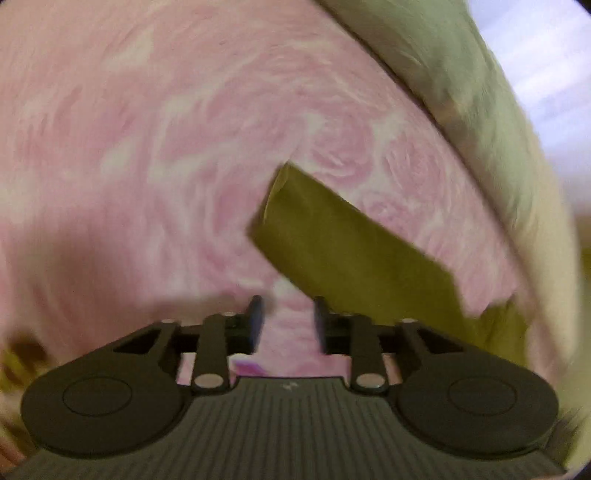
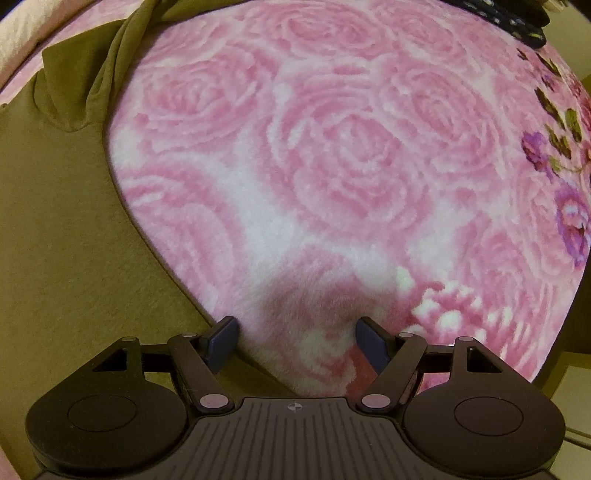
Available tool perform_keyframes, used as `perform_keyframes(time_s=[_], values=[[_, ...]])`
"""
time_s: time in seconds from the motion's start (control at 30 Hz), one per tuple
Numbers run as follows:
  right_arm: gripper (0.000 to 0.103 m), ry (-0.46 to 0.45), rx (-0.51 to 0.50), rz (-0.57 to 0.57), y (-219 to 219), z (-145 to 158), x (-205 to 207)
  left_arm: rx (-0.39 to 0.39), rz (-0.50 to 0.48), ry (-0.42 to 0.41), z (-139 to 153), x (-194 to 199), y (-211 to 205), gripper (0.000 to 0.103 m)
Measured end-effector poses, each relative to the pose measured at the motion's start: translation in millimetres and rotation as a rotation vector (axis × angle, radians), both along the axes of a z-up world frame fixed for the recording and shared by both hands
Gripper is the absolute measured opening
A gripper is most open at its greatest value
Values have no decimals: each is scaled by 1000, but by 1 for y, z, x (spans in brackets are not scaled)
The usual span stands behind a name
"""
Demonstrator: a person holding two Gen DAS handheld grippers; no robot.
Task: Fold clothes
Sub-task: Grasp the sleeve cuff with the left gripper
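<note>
An olive-green garment (image 2: 55, 221) lies spread over the left side of the right wrist view, with a bunched sleeve or fold (image 2: 107, 66) at its top. My right gripper (image 2: 297, 334) points down at the pink blanket just beside the garment's edge. It is open and nothing is between its fingers. The left wrist view is blurred. It shows a flat olive strip of the garment (image 1: 343, 243) running down to the right. My left gripper (image 1: 288, 321) stands open, with only blanket between its pads, and the strip passes just beyond its right finger (image 1: 321, 317).
A fluffy pink rose-patterned blanket (image 2: 332, 147) covers the surface under everything. A dark patterned cloth (image 2: 517, 22) lies at the far right edge. A pale green-cream fabric (image 1: 461, 81) borders the blanket at the upper right in the left wrist view.
</note>
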State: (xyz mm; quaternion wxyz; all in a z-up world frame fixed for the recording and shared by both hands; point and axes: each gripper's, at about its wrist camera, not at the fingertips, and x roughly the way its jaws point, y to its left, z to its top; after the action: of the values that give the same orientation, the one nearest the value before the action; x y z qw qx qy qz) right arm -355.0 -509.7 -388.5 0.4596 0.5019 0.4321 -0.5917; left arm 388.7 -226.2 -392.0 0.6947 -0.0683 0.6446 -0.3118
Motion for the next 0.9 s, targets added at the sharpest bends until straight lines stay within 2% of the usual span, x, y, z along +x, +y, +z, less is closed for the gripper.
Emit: perform_keyframes(time_s=[0.07, 0.2, 0.3, 0.33, 0.37, 0.4, 0.53, 0.6, 0.7, 0.8, 0.9], values=[[76, 2, -8, 0, 2, 0, 0, -54, 109, 24, -10, -3, 5, 40], [77, 8, -24, -3, 5, 1, 1, -92, 233, 8, -22, -1, 0, 40], [78, 12, -32, -5, 7, 1, 2, -89, 291, -4, -40, 5, -13, 32], [79, 14, -35, -5, 7, 2, 2, -81, 281, -9, -42, 6, -17, 12], [79, 14, -38, -5, 8, 2, 3, -73, 271, -15, -45, 7, -22, 2], [79, 13, -40, -4, 8, 2, 2, -69, 259, -34, -43, 6, -24, 2], [80, 7, -42, -4, 9, 4, 2, -77, 174, -227, 4, -15, -12, 2], [80, 7, -47, -7, 9, 5, 3, -43, 150, -287, 17, -26, 4, 2], [83, 8, -66, -14, 13, 5, 4, 27, 113, -296, 4, -37, 19, 3], [84, 10, -77, -15, 15, 6, 5, 95, 102, -301, -24, -47, 20, 4], [84, 0, -73, -8, 14, 8, 5, 114, 117, -338, -32, -63, 27, 5]])
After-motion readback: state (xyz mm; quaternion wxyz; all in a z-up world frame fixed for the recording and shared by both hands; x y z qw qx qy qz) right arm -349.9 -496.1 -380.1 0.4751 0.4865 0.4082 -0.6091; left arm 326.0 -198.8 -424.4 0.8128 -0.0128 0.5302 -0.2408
